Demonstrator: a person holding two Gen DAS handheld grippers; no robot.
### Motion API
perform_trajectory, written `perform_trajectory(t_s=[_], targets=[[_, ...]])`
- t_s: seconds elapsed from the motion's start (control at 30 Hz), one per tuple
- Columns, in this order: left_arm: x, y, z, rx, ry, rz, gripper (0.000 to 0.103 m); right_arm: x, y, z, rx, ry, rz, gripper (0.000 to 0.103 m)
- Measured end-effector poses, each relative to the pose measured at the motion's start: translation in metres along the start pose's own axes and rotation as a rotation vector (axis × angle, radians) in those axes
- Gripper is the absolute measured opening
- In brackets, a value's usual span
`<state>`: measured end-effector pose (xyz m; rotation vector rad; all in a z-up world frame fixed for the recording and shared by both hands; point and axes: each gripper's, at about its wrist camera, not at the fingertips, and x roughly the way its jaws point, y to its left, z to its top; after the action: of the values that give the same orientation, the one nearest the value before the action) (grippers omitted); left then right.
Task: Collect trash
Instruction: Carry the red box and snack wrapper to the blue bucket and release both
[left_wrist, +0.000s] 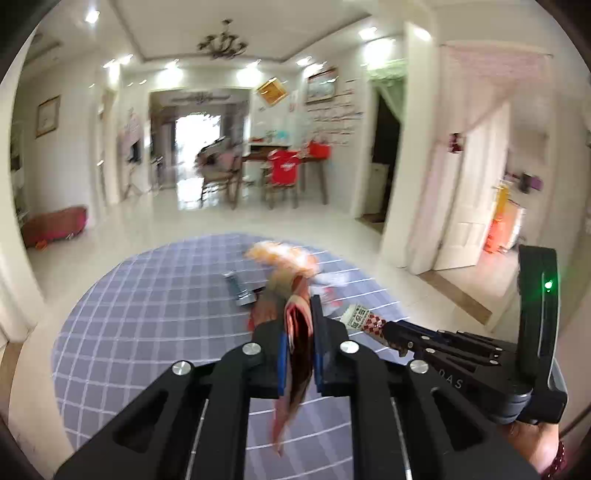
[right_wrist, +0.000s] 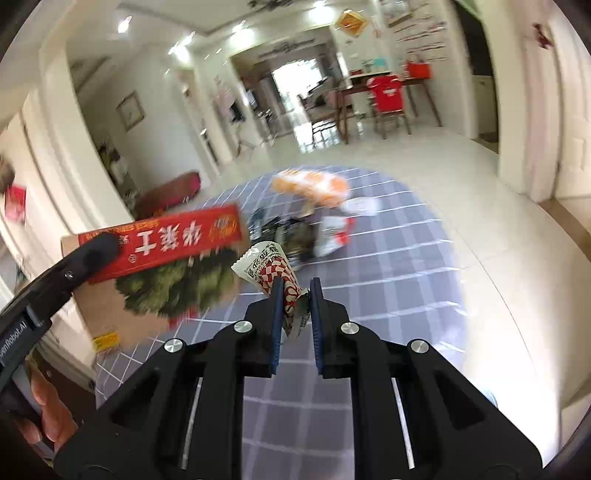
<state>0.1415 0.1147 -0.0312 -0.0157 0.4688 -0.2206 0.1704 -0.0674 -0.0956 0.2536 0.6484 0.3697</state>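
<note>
My left gripper (left_wrist: 295, 317) is shut on a flat brown packet (left_wrist: 295, 369), seen edge-on here. In the right wrist view the packet (right_wrist: 166, 258) shows a red banner and a green picture, with the left gripper (right_wrist: 99, 245) at its left edge. My right gripper (right_wrist: 297, 284) is shut on a small white wrapper with red checks (right_wrist: 273, 266). The left wrist view shows the same wrapper (left_wrist: 364, 317) at the right gripper's (left_wrist: 388, 328) tip. Both are held above the table. An orange bag (right_wrist: 314, 188), a white and red wrapper (right_wrist: 332, 232) and a dark wrapper (right_wrist: 288, 232) lie there in a pile.
The round table has a grey-blue checked cloth (left_wrist: 147, 332). A grey-blue item (left_wrist: 240, 290) lies left of the pile. White tiled floor surrounds the table. A dining table with chairs (left_wrist: 280, 173) stands far back, and doorways open on the right. A hand (left_wrist: 535, 439) holds the right gripper.
</note>
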Motion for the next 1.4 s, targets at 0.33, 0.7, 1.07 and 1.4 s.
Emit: perform_trajectory(t_s=[0.33,0.7,1.07,1.4], targets=[[0.021,-0.053,-0.008,0.054,0.022,-0.078,0.008,-0.038,-0.062,-0.023,0.131,-0.027,-0.050,0.014],[0.015,-0.118,-0.004,0.147,-0.005,-0.249,0.008,-0.084,-0.086,-0.029,0.162,-0.117,-0.125,0.014],[0.088,-0.232,-0.054,0.289,0.199,-0.442,0.008,-0.140,-0.177,-0.089,0.309,-0.086,-0.458,0.014],[0.175,-0.255,-0.098,0.239,0.371,-0.433,0.067,-0.137,-0.215,-0.127,0.380,-0.024,-0.529,0.014]])
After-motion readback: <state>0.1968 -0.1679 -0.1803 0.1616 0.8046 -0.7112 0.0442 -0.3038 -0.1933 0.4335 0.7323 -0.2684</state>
